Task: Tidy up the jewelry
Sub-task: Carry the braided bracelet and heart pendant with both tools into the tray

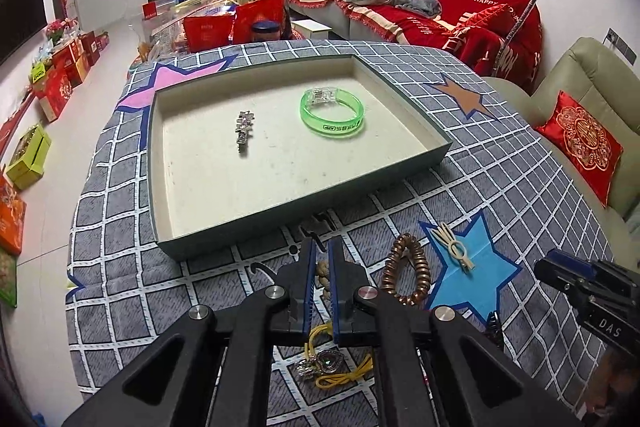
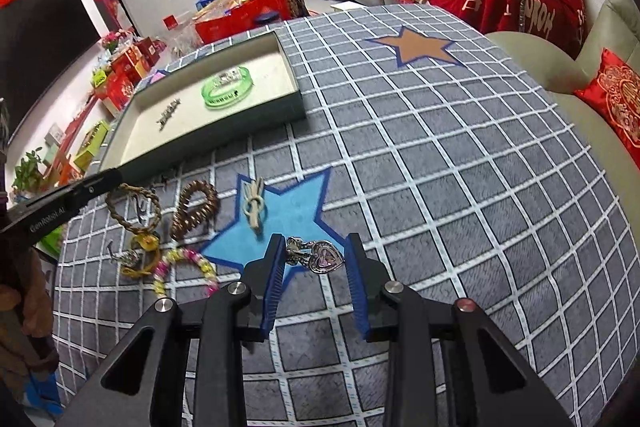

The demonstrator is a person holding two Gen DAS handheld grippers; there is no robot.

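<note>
My left gripper (image 1: 323, 247) is clamped on a twisted rope bracelet (image 2: 132, 205) near the table's (image 1: 460, 163) front edge, just before the tray (image 1: 280, 203). My right gripper (image 2: 316, 247) pinches a heart-shaped pendant (image 2: 326, 255) over the blue star's (image 2: 296, 211) edge. In the tray's far half lie a green bangle (image 1: 332, 111) and a rhinestone clip (image 1: 244, 131).
</note>
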